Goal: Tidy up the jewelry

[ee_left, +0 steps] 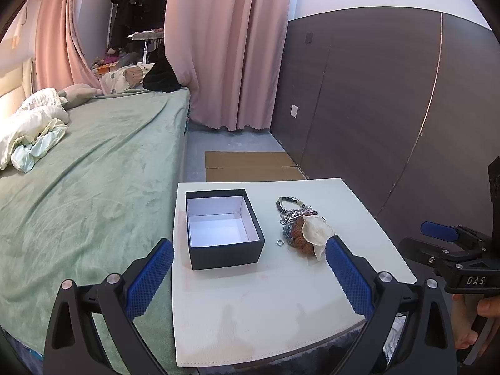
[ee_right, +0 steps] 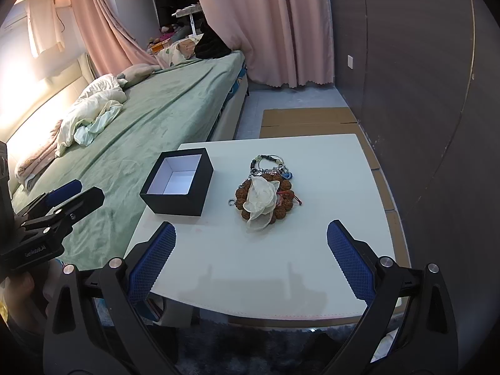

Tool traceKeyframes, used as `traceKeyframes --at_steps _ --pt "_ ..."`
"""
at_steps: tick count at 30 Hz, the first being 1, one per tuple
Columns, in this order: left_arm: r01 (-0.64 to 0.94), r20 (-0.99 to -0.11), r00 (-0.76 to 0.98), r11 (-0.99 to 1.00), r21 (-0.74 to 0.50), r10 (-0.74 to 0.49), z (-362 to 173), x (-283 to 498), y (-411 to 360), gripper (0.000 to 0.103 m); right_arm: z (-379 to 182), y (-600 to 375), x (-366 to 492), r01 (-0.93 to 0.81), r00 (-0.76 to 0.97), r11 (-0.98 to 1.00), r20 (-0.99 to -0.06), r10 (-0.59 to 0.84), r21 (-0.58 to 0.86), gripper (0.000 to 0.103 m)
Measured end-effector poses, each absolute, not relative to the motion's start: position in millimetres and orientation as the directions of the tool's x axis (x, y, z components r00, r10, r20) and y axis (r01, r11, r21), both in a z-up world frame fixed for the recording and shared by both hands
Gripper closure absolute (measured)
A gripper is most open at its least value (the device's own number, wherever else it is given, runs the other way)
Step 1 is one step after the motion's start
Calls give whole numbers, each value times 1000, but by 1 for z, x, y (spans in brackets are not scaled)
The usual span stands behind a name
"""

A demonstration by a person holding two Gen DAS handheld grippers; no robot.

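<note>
An open black box [ee_left: 222, 228] [ee_right: 178, 185] with a white inside stands empty on the white table [ee_left: 265, 312] [ee_right: 265, 268]. To its right lies a pile of jewelry [ee_left: 301, 225] [ee_right: 265, 192]: bead bracelets, a brown bead strand and a cream fabric flower [ee_right: 261, 201]. A small metal ring [ee_left: 279, 243] [ee_right: 231, 201] lies beside the pile. My left gripper [ee_left: 250, 276] is open and empty above the table's near part. My right gripper [ee_right: 251, 262] is open and empty, short of the pile.
A bed with a green blanket [ee_left: 93, 187] [ee_right: 150, 118] runs along the table's left side. Flat cardboard [ee_left: 250, 165] [ee_right: 309, 122] lies on the floor behind the table. A dark wall panel [ee_left: 390, 109] stands to the right. Pink curtains [ee_left: 228, 47] hang at the back.
</note>
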State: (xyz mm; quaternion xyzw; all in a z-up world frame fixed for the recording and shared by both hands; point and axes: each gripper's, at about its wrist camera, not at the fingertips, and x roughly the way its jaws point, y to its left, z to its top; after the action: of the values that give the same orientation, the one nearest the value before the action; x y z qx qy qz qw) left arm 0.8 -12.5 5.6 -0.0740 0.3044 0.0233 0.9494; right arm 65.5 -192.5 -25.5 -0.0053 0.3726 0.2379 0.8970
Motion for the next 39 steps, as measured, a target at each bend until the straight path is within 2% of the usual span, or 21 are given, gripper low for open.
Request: traceKeyframes --at_steps 24,39 --pt "-75 -574 818 989 -131 -14 9 1 -20 9 -25 -206 68 -408 617 897 -672 408 170 6" --pt "-44 -580 812 987 -155 -55 -4 26 -26 9 -28 -223 93 -325 605 913 -688 401 246 6"
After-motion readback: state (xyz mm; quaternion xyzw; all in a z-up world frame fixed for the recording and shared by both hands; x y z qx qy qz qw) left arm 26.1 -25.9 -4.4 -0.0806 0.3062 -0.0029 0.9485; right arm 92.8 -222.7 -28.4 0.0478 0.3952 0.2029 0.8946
